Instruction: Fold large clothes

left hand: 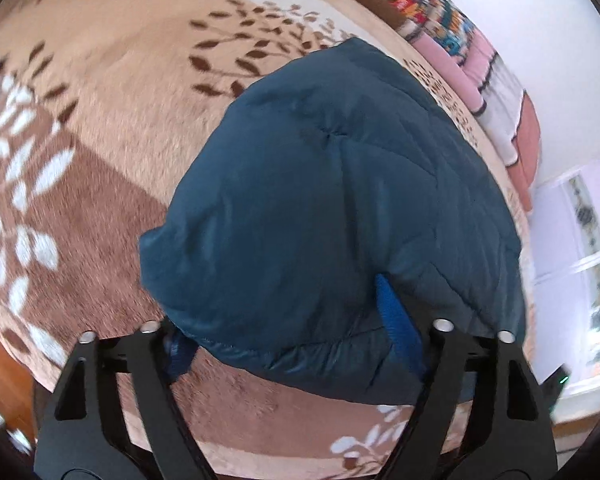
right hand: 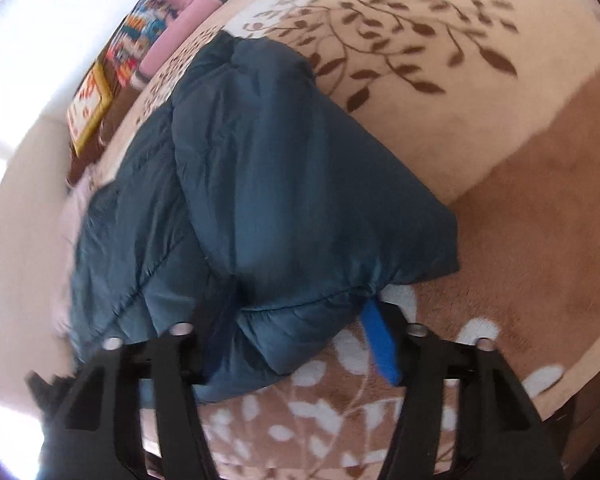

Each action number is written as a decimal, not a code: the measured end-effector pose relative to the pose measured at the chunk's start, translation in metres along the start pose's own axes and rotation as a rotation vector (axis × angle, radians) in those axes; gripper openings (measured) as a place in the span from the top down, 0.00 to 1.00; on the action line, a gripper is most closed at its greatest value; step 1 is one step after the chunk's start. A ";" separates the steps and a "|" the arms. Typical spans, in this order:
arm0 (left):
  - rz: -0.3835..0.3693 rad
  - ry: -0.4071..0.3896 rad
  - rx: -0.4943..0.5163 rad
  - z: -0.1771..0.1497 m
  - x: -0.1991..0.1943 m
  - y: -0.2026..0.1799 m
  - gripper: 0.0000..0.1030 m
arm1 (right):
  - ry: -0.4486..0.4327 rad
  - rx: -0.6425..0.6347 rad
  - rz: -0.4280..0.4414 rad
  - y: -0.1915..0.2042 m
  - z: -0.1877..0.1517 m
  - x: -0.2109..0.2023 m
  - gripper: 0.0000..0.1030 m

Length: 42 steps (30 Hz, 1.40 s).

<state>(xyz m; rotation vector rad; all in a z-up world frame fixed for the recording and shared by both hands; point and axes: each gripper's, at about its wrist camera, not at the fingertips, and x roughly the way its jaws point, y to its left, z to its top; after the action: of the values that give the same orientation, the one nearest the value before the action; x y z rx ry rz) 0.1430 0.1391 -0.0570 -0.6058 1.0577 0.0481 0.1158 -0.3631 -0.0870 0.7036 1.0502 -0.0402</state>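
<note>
From the left wrist we see a dark teal jacket (left hand: pixel 340 208) bunched on a leaf-patterned carpet (left hand: pixel 112 128), its near hem lying between the spread fingers of the left gripper (left hand: pixel 296 344). From the right wrist, the jacket (right hand: pixel 284 184) lies folded over itself, its near edge between the right gripper's (right hand: pixel 296 344) wide-apart blue fingers (right hand: pixel 380 344).

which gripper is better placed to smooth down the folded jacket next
Probably the left gripper: its open fingers straddle the near edge of the jacket, centred on the bundle. The right gripper, also open, sits at a corner, half over the carpet.
</note>
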 end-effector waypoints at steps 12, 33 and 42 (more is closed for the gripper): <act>0.105 -0.064 0.221 -0.002 -0.019 -0.030 0.81 | -0.016 -0.226 -0.120 0.022 -0.012 -0.001 0.78; 0.107 -0.049 0.247 -0.043 -0.060 -0.022 0.83 | -0.023 -0.237 -0.088 0.011 -0.042 -0.035 0.80; 0.108 -0.051 0.257 -0.065 -0.074 -0.013 0.83 | -0.020 -0.241 -0.097 0.006 -0.058 -0.044 0.80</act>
<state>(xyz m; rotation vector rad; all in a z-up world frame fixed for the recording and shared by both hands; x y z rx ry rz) 0.0577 0.1143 -0.0126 -0.3129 1.0273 0.0212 0.0495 -0.3396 -0.0663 0.4337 1.0490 -0.0042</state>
